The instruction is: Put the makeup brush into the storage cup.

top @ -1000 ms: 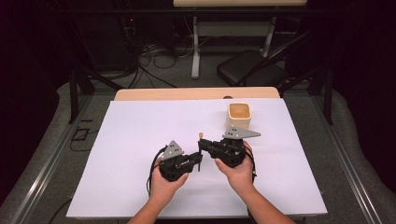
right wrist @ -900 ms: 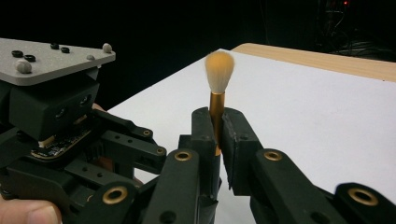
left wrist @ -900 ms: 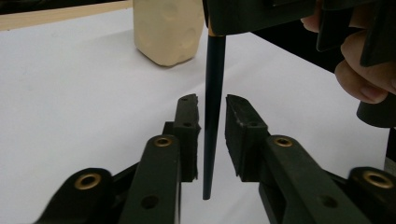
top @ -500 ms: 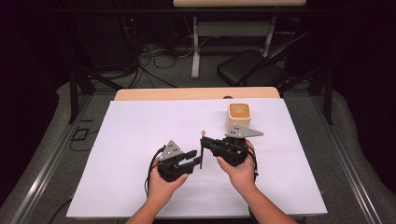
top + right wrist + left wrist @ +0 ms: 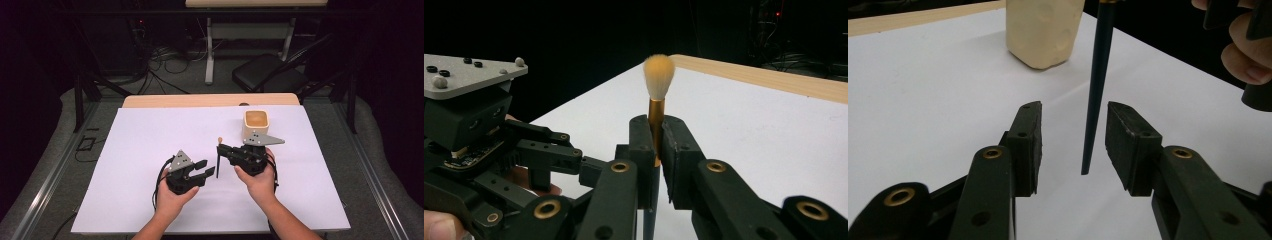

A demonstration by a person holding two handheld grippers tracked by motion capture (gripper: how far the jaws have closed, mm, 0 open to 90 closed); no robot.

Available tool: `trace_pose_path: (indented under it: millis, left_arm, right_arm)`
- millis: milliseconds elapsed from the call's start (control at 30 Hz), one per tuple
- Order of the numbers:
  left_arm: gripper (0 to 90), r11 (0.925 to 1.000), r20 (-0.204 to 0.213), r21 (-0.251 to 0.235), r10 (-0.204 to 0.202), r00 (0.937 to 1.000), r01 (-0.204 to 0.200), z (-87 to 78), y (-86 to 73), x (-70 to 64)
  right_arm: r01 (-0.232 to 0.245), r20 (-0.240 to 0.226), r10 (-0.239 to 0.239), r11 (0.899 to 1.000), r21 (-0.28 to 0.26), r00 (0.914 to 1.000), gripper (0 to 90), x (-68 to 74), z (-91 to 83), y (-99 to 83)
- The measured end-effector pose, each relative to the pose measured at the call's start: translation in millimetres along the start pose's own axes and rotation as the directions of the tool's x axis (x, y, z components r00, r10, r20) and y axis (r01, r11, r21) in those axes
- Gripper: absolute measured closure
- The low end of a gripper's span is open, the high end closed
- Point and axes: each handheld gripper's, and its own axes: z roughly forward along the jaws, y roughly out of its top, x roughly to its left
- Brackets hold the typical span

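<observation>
In the lower middle of the high view, the left gripper [image 5: 202, 168] rested low over the white table cover [image 5: 150, 145], its jaws spread apart and empty. Just to its right, the right gripper [image 5: 223, 150] had its jaws clamped on a paintbrush [image 5: 218, 159], held upright near the centre of the frame with the pale bristles up and the dark pointed handle hanging down, clear of the cover. In the left gripper view the handle tip [image 5: 1096, 85] hung right between the parted jaws, touching neither. Farther back, in the upper right of the cover, stood a cream square cup [image 5: 257, 125], well apart from the brush.

The step in hand looked like a handover of the brush from right to left. The next move would call for the left jaws to close squarely on the thin handle before the right ones let go; a slim tapered stick could slip or tilt if pinched off-centre.
</observation>
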Motion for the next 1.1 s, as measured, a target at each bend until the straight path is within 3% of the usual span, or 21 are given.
trace_pose_path:
  millis: [567, 1100]
  left_arm:
    - [46.6, 0.9998, -0.042, -0.013, -0.017, 0.999, 0.016, -9.8, -7.0, 13.2]
    - [41.7, 0.9988, -0.095, -0.016, -0.047, 0.9944, 0.046, -22.9, -17.1, 31.1]
  right_arm:
    - [0.008, 0.025, -0.008, 1.0, -0.002, 0.9996, 84.0, -7.2, -2.9, 7.5]
    - [0.025, 0.048, -0.024, 1.0, -0.014, 0.9986, 83.9, -12.8, -7.4, 17.0]
